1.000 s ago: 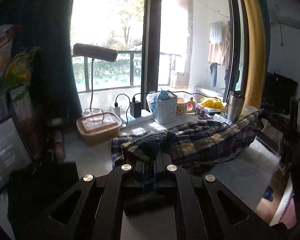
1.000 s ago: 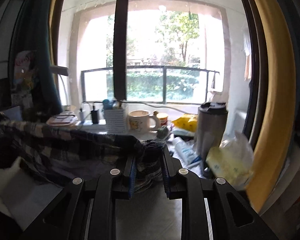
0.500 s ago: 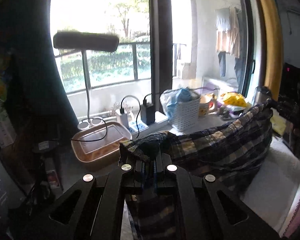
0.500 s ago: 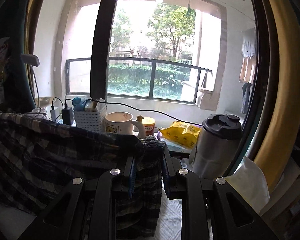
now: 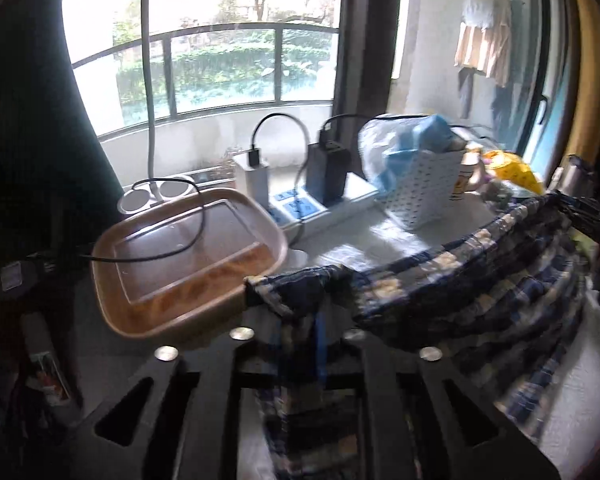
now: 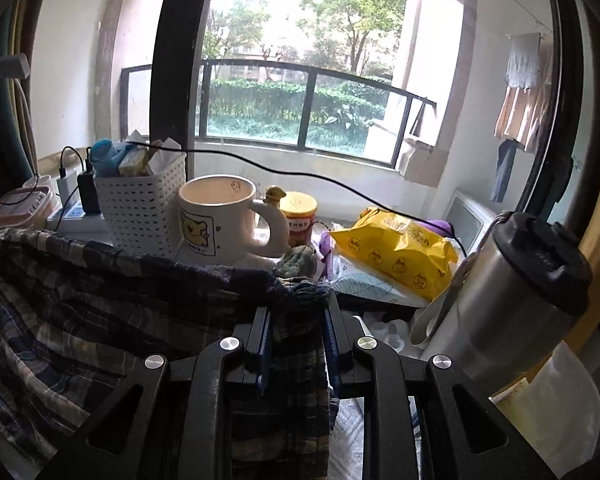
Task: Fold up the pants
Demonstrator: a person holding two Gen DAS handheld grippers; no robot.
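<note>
L wrist view: left gripper (image 5: 300,312) jaws opening w/ plaid pants (image 5: 472,280) corner still between them, so lay it flat on desk (image 5: 352,248) before pulling away; R wrist view: right gripper (image 6: 296,320) jaws narrowly clamped on other corner, keep edge taut, clear of mug (image 6: 220,220).

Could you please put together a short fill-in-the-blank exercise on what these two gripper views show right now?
1. The cloth held by the right gripper is a pair of ____ pants.
2. Behind the pants, the mug stands right beside a white ____.
3. Right of the mug lies a snack bag coloured ____.
4. The jaws of the left gripper are opening with the ____ between them.

Missing words: plaid; basket; yellow; pants
</note>
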